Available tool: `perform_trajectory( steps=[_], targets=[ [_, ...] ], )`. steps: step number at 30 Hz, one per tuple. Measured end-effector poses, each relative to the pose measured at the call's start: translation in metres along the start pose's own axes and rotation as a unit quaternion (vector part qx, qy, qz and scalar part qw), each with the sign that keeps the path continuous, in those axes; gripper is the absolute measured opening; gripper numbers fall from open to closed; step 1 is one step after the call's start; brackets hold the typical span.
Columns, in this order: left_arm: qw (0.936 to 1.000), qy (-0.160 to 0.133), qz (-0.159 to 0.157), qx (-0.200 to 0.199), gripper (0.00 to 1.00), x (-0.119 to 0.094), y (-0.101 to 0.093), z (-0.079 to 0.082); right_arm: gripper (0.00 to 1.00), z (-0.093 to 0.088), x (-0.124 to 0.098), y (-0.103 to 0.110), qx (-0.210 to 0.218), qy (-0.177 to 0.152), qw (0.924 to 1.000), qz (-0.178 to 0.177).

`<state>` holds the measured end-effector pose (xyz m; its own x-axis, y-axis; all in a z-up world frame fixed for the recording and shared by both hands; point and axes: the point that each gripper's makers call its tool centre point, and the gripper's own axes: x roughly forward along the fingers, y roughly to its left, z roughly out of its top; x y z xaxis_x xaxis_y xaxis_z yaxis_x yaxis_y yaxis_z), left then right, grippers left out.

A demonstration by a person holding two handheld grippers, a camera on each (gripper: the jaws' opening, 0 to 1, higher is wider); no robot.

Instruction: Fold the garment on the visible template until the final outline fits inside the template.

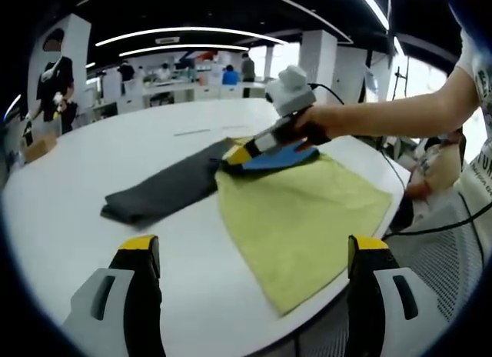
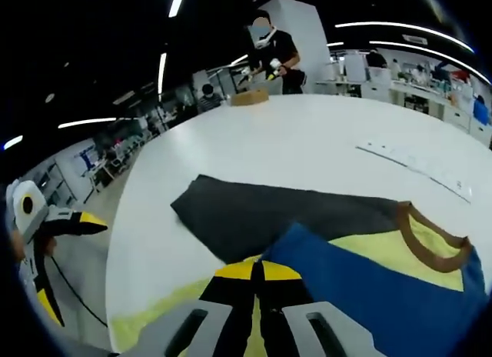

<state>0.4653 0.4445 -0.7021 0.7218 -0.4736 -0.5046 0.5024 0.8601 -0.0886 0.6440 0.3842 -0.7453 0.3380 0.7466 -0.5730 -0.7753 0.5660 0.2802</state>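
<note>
A garment lies on the white round table (image 1: 92,172): yellow-green body (image 1: 300,218), dark grey sleeve (image 1: 165,189), blue panel (image 1: 280,155). In the right gripper view I see the grey sleeve (image 2: 269,211), the blue panel (image 2: 361,284) and a brown collar (image 2: 430,245). My right gripper (image 2: 257,271) is shut, its yellow tips pinched at the edge of the blue fabric; a hand holds the right gripper (image 1: 242,155) over the garment's far side. My left gripper (image 1: 254,249) hovers open above the near hem, jaws wide apart, and the left gripper (image 2: 68,265) shows beyond the table edge.
A thin pale strip (image 2: 415,166) lies on the far table top. A cardboard box (image 2: 250,98) sits at the far rim, where a person in black (image 2: 273,53) stands. A mesh chair (image 1: 450,272) stands close to the near right table edge.
</note>
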Motion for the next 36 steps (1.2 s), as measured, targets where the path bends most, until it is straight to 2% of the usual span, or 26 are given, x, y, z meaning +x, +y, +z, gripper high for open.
perform_trajectory(
  steps=[3,8,10,18,26,30,34,36],
  targets=[
    [1.0000,-0.001,0.000,0.002,0.99,0.000,0.000,0.002,0.01,0.000,-0.003,0.002,0.006,-0.003,1.0000,0.003],
    [1.0000,-0.002,0.001,0.004,0.99,0.000,0.001,0.003,0.23,-0.002,-0.010,-0.003,-0.016,0.001,0.9999,-0.007],
    [1.0000,-0.001,0.002,0.003,0.99,0.001,0.003,0.004,0.28,-0.002,-0.016,-0.007,-0.020,0.000,0.9998,-0.010],
    [1.0000,0.001,-0.004,0.009,0.99,0.010,0.005,0.010,0.58,-0.010,-0.036,-0.026,-0.042,0.002,0.9985,-0.034],
    [0.9998,0.002,-0.010,0.015,0.99,0.021,0.006,0.017,0.81,-0.021,-0.062,-0.040,-0.062,0.001,0.9960,-0.064],
    [0.9998,0.002,-0.014,0.014,0.99,0.028,0.007,0.020,0.87,-0.030,-0.075,-0.052,-0.068,0.004,0.9944,-0.081],
    [0.9997,0.003,-0.017,0.020,0.99,0.035,0.006,0.023,0.94,-0.034,-0.091,-0.059,-0.065,-0.007,0.9932,-0.096],
    [0.9996,0.000,-0.018,0.021,0.99,0.038,0.007,0.026,0.94,-0.039,-0.098,-0.063,-0.065,-0.004,0.9929,-0.100]
  ],
)
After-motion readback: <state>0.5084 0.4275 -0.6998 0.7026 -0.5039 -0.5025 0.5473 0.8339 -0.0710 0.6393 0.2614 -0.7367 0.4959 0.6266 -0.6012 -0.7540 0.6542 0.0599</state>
